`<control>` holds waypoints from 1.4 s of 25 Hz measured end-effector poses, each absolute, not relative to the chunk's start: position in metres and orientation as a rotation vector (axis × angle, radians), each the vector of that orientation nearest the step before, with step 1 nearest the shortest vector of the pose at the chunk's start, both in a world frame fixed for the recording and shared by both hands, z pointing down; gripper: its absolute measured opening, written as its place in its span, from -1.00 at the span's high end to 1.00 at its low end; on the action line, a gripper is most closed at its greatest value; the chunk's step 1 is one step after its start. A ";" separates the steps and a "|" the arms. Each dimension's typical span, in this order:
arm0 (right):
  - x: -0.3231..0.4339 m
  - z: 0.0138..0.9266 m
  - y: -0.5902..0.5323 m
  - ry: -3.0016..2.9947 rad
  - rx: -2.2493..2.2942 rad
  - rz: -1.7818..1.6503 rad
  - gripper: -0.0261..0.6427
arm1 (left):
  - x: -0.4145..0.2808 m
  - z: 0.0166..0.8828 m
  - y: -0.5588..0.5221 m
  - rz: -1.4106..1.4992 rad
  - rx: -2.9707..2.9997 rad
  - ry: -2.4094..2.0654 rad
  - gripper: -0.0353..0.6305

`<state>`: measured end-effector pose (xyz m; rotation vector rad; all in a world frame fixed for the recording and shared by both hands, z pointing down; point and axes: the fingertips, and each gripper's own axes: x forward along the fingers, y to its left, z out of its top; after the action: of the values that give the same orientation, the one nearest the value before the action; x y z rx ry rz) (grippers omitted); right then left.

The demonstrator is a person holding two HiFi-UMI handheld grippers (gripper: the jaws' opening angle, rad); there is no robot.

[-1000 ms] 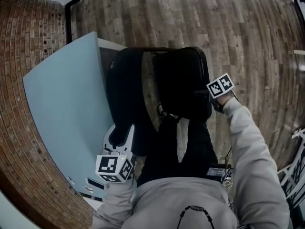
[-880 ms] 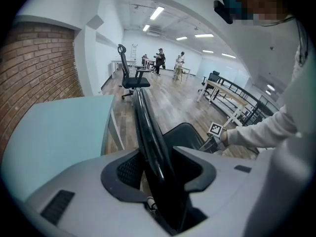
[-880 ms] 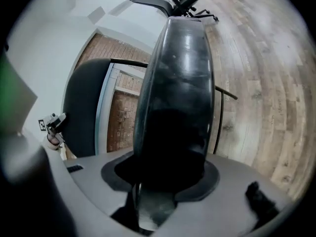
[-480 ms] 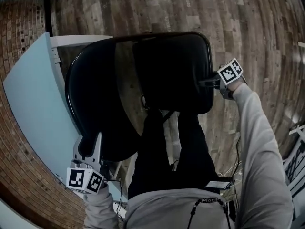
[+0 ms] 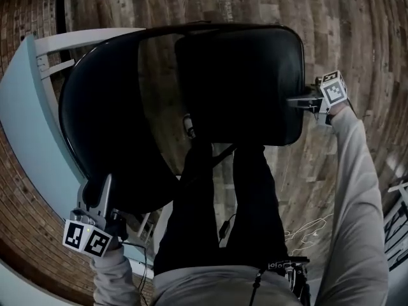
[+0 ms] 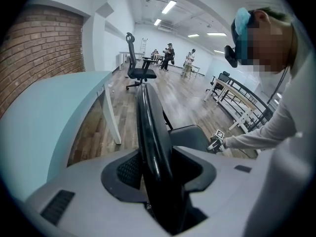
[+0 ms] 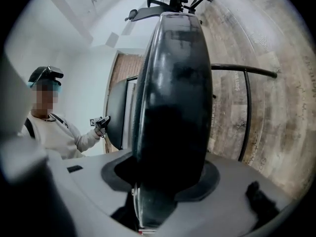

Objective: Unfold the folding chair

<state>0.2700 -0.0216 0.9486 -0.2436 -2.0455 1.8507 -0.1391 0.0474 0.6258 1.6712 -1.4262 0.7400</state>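
Note:
The black folding chair stands below me, partly opened. Its backrest (image 5: 102,126) is on the left and its padded seat (image 5: 242,81) on the right. My left gripper (image 5: 95,199) is shut on the backrest's rim (image 6: 150,132), which runs between its jaws in the left gripper view. My right gripper (image 5: 303,99) is shut on the seat's right edge, and the seat (image 7: 173,107) fills the gap between its jaws in the right gripper view. A black leg tube (image 7: 245,107) shows beside the seat.
A light blue table (image 5: 25,120) stands close behind the backrest, against a brick wall (image 5: 19,30). The person's legs (image 5: 248,209) stand under the chair. Metal frames (image 5: 398,215) lie at the right edge. An office chair (image 6: 140,63) and people are far down the room.
The seat has swung away from the backrest, so the chair is wider open. My left gripper moved down and left with the backrest, and my right gripper moved right with the seat.

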 end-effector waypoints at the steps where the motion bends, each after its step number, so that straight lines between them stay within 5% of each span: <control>1: 0.273 0.953 -0.022 -2.053 -0.261 1.855 0.35 | -0.139 0.630 0.048 0.743 1.662 -1.425 0.37; 22: 0.324 1.008 -0.041 -2.183 -0.004 2.004 0.25 | -0.048 0.640 0.031 0.629 1.804 -1.288 0.41; 24: 0.339 1.015 -0.044 -2.185 0.156 1.951 0.04 | -0.050 0.638 0.028 0.601 1.824 -1.304 0.41; 25: 0.350 1.019 -0.048 -2.186 0.262 1.931 -0.13 | -0.053 0.634 0.026 0.559 1.840 -1.330 0.37; 29: 0.381 1.006 -0.053 -2.219 0.593 1.691 -0.16 | -0.075 0.608 0.024 0.448 1.907 -1.420 -0.26; 35: 0.408 0.924 -0.039 -2.242 0.815 1.281 -0.16 | -0.092 0.574 0.028 0.571 1.992 -1.400 -0.29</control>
<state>0.4082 -0.0394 0.9242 0.8154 -2.2422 1.2811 -0.0917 0.0277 0.5736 1.9917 -1.3999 0.5712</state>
